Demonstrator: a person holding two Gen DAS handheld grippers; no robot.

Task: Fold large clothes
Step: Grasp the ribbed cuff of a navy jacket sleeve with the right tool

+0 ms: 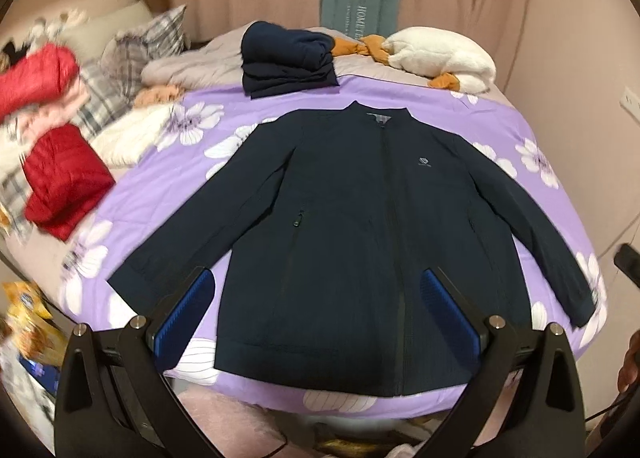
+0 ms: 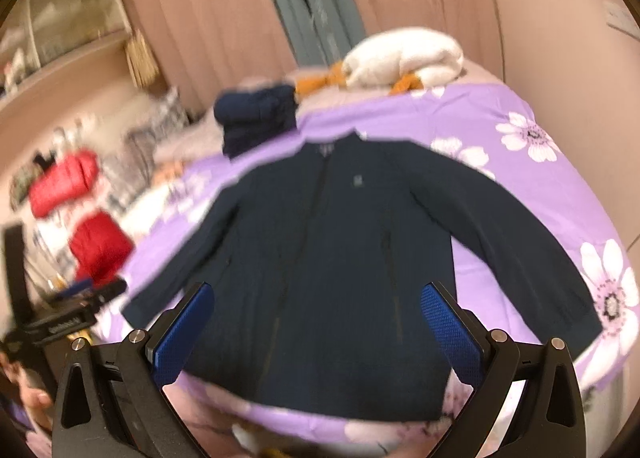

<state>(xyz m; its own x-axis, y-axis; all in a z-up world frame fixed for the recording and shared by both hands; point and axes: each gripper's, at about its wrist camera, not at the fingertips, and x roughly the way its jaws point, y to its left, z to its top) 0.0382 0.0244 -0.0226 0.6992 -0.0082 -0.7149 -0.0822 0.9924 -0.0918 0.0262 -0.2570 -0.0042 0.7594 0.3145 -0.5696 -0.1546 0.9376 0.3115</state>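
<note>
Left wrist view. One navy jacket [image 1: 352, 225] lies flat and face up at the centre of the bed [image 1: 168, 185], collar toward 12 o'clock, hem toward 6, zip closed. Two sleeves spread out, one toward 8 o'clock, one toward 4. One folded stack of dark navy clothes [image 1: 286, 59] sits at 12 o'clock, just past the collar and apart from it. Two red padded garments [image 1: 66, 181] lie at 9 o'clock. One white plush toy [image 1: 440, 55] with orange parts rests at 1 o'clock. One plaid pillow [image 1: 150, 39] at 10 o'clock. Left gripper [image 1: 316, 314]: two blue-padded fingers [image 1: 184, 318] spread wide above the hem, holding nothing.

Right wrist view, blurred. The same single jacket [image 2: 332, 258] fills the centre, the folded stack [image 2: 256, 119] at 11 o'clock, the toy [image 2: 404, 57] at 12 to 1. Two red garments [image 2: 100, 246] at 9 o'clock. Right gripper [image 2: 316, 322]: two fingers [image 2: 450, 332] spread, empty, over the hem. One other gripper's dark body shows at 8 o'clock.
</note>
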